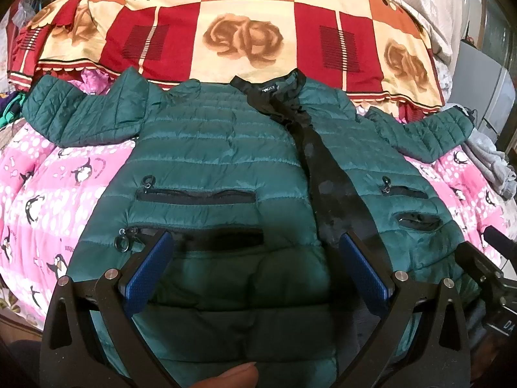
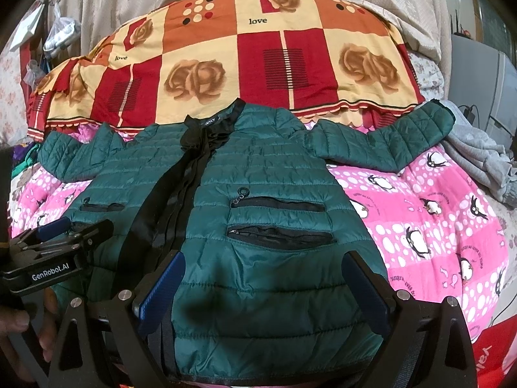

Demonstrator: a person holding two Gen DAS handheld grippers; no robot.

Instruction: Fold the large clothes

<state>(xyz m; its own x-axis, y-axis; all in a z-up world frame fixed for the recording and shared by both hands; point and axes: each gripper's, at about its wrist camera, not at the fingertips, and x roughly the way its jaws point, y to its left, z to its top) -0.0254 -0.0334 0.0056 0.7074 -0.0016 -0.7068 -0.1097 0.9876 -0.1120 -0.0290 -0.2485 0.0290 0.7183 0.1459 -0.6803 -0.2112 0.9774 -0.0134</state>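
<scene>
bed (image 1: pixel 38 194) | pink penguin cover | green jacket (image 1: pixel 219 148) spread flat (sleeves out)

I see one jacket (image 1: pixel 219 148), dark green, quilted, puffy, lying flat and face up. Collar points to 12 o'clock, hem at 6 o'clock nearest me. Front is open down the middle, black lining (image 1: pixel 326 174) showing as a strip from the neck to the hem. Both sleeves spread out sideways, one (image 1: pixel 80 110) toward 9 o'clock, the other (image 2: pixel 397 135) toward 3 o'clock. Black zip pockets (image 2: pixel 278 207) on each front panel, stacked two per side, ring pulls visible. Fabric wrinkled near the hem.
</scene>
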